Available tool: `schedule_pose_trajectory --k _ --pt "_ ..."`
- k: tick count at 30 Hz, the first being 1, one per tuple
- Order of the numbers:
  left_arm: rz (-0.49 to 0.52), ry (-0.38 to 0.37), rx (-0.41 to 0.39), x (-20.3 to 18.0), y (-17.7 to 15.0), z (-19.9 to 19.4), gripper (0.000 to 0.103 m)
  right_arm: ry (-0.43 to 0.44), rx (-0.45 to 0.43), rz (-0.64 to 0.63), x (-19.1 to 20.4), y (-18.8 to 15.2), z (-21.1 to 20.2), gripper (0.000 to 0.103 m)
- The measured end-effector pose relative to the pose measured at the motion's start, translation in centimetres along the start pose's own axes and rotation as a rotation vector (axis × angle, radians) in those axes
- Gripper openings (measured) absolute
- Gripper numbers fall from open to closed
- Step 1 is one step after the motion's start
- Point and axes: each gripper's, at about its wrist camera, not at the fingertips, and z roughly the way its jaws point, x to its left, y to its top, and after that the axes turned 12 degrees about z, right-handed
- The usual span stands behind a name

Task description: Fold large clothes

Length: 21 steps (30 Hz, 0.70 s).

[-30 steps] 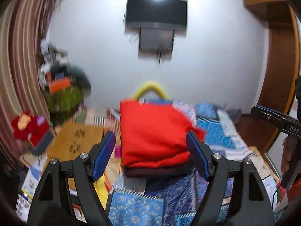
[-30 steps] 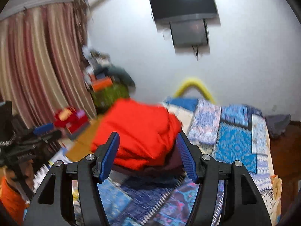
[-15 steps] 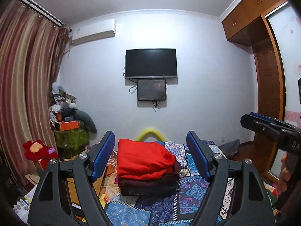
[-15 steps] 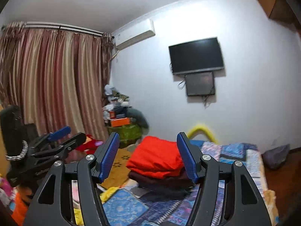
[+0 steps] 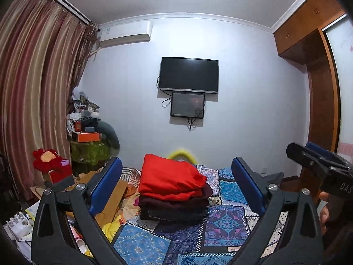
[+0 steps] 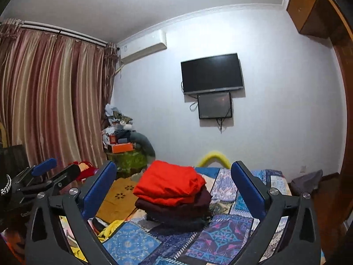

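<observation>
Looking level along both grippers, we see a bed [image 5: 227,225] under a patchwork cover running away toward a white wall with a dark television [image 5: 189,75] mounted on it. The bed's left edge falls to a cluttered floor strip and striped curtains [image 5: 33,92] from 8 to 10 o'clock; its right edge meets a wooden wardrobe [image 5: 322,101] at 3 o'clock. Bare cover lies open between us and the stack of folded clothes [image 5: 174,193], and more to the stack's right.

Against a second ago, the stack reads smaller and sits deeper in both views, the ceiling now shows, and the blur is gone. Both pairs of fingers stand plainly wider than before.

The left gripper [image 5: 176,185] is opening, its blue fingers [image 5: 106,185] spread with nothing pressed between them. The right gripper [image 6: 174,187] is opening too, fingers [image 6: 249,187] apart and empty. In the left view the right gripper shows at 3 o'clock, with a hand [image 5: 326,209] beneath it; in the right view the left gripper [image 6: 44,176] shows at 9 o'clock.

The stack, a red garment [image 6: 169,182] on top of dark ones, rests on the bed's middle, nearer its left edge. It appears in the gap between each pair of fingers at 12 o'clock, but well beyond the tips, untouched.
</observation>
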Motion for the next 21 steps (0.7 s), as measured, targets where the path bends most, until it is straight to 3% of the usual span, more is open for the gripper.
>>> schedule_pose_trajectory --k 21 --pt "0.020 0.003 0.021 0.0 -0.9 0.8 0.100 -0.014 0.040 0.007 -0.4 -1.1 -1.3 0.103"
